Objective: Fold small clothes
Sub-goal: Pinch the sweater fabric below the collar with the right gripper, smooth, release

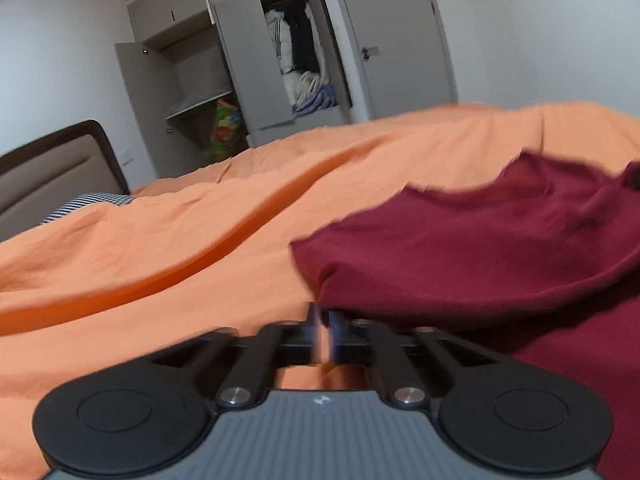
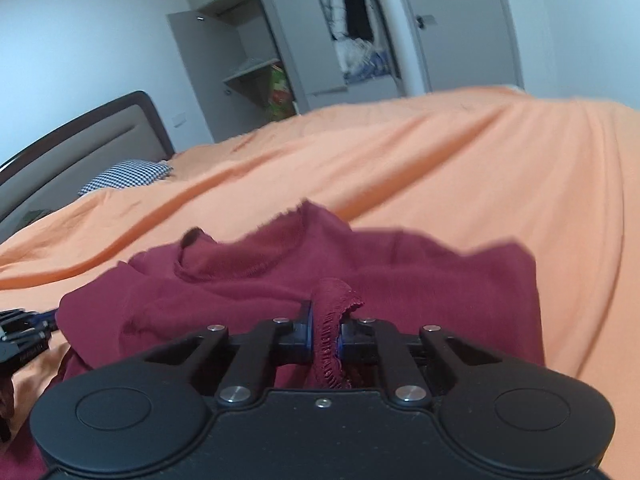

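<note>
Maroon knit fabric is pinched between the fingers of the right gripper [image 2: 325,334]: a fringed hem of the maroon garment [image 2: 360,272] is bunched up in the narrow gap and is held there. The rest of the garment is spread in loose folds on the orange bedcover [image 2: 440,152], just ahead of that gripper, with a rolled neckline or cuff raised at its far edge. At the left edge of the right wrist view, part of the left gripper [image 1: 325,334] is seen beside the garment. In the left wrist view, its fingers are drawn nearly together just beside the garment's near corner; through the motion blur it cannot be told whether any cloth is caught. Farther off, a checked pillow [image 2: 128,174] lies by the padded headboard [image 2: 80,140]. Beyond the bed, a grey wardrobe [image 1: 240,60] stands with doors open, hanging clothes [image 1: 296,40] and folded linen visible inside, beside a closed door [image 1: 400,40].
</note>
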Demonstrator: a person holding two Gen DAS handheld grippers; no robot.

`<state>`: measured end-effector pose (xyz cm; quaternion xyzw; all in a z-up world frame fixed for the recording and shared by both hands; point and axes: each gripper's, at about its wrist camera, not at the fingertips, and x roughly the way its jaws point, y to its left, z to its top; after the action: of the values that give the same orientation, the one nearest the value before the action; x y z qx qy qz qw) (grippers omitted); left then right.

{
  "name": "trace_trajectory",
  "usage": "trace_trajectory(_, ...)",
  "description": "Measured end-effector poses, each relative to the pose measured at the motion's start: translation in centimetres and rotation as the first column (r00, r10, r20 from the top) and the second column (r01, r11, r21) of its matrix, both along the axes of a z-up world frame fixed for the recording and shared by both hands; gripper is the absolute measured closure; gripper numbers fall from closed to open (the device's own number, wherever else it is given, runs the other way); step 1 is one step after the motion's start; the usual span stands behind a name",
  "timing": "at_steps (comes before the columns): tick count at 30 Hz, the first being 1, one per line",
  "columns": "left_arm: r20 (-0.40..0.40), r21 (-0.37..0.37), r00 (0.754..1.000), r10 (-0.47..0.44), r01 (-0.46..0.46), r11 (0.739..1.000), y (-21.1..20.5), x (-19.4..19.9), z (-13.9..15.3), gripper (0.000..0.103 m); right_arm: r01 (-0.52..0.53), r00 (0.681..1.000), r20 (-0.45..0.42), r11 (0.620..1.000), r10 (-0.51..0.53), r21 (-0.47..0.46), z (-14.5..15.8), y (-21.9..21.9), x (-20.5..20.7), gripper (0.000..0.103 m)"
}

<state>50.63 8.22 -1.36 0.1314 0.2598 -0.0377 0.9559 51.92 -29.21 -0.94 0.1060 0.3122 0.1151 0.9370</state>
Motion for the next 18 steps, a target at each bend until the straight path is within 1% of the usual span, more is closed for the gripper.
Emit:
trace_trajectory(1, 0.022, -0.011, 1.0, 0.008, -0.007, 1.0, 0.0, -0.3, 0.4, 0.102, -0.007, 1.0, 0.027, 1.0, 0.008, -0.017, 0.5, 0.1, 0.0, 0.093)
trace_trajectory(3, 0.065, -0.007, 0.997, 0.04, -0.039, 0.999, -0.2, -1.2, 1.4, 0.103, -0.009, 0.997, 0.078, 0.999, 0.012, -0.038, 1.6, 0.2, 0.0, 0.093)
trace_trajectory(5, 0.082, -0.025, 0.993, 0.086, -0.085, 0.996, 0.0, -2.2, 2.2, 0.103, -0.005, 0.994, 0.111, 0.999, 0.009, -0.043, 2.2, 0.0, -0.2, 0.093)
trace_trajectory(7, 0.049, -0.087, 0.986, 0.16, -0.155, 0.984, 1.0, -2.6, 2.5, 0.103, -0.007, 0.995, 0.102, 0.999, 0.01, -0.031, 2.0, 0.0, -0.1, 0.093)
trace_trajectory(8, 0.018, -0.12, 0.981, 0.191, -0.188, 0.975, 1.6, -2.7, 2.2, 0.103, -0.016, 0.996, 0.082, 0.999, 0.018, -0.028, 1.5, 0.2, 0.0, 0.093)
trace_trajectory(10, -0.049, -0.157, 0.972, 0.23, -0.235, 0.959, 2.8, -2.5, 1.2, 0.103, -0.042, 0.998, 0.038, 0.998, 0.044, -0.054, 0.2, 0.8, -0.1, 0.093)
trace_trajectory(13, -0.141, -0.215, 0.961, 0.237, -0.264, 0.94, 4.1, -2.2, -0.4, 0.103, -0.058, 0.998, 0.006, 0.993, 0.059, -0.1, -1.8, 1.7, -0.7, 0.093)
trace_trajectory(14, -0.158, -0.232, 0.959, 0.237, -0.269, 0.935, 4.3, -2.3, -0.5, 0.102, -0.058, 0.998, 0.011, 0.992, 0.06, -0.112, -2.2, 1.8, -1.0, 0.092)
trace_trajectory(16, -0.178, -0.237, 0.954, 0.243, -0.281, 0.93, 4.7, -2.6, -0.4, 0.1, -0.051, 0.998, 0.025, 0.992, 0.055, -0.114, -2.6, 1.9, -1.3, 0.092)
trace_trajectory(18, -0.188, -0.25, 0.952, 0.242, -0.285, 0.925, 5.3, -3.3, 0.1, 0.084, -0.049, 0.998, 0.034, 0.993, 0.053, -0.11, -2.6, 1.9, -1.5, 0.089)
